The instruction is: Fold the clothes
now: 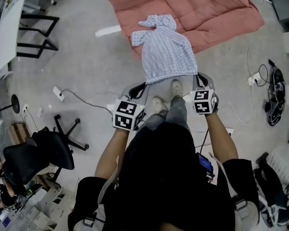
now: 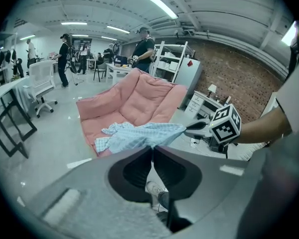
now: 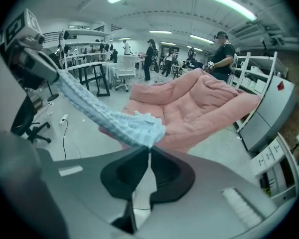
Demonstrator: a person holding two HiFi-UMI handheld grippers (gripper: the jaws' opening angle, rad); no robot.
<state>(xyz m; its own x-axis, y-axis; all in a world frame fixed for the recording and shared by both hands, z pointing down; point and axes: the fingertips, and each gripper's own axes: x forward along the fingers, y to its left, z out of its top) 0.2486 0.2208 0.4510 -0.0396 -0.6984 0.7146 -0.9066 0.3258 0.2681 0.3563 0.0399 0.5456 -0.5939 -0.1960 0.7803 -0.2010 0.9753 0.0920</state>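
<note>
1. Hem corners of the checked shirt (image 1: 166, 52) are where we hold it: the left tongs (image 2: 152, 148) are pressed together on one corner, and the right tongs (image 3: 149, 151) pinch the other.
2. The shirt stretches from our hands to the pink cushion (image 1: 216, 8). Its top end and sleeves lie on the cushion's near edge, while the hem hangs above the floor (image 1: 86, 61) in front of our shoes.
3. We judge the step in hand to be spreading the garment out flat before the first fold.
4. To do that well, we should hold both corners level and the hem taut between the tongs, so the body carries no twist or wrinkle.
5. The top end looks bunched, with one sleeve crumpled beside it. A gentle lift and shake should open it before we lay it down.
6. Both grips need to be firm but the pull soft, since thin cloth held by a corner could slip out under a hard tug.
7. Laying the shirt wholly on the cushion, rather than half over its edge, would give us an even surface for folding.
</note>
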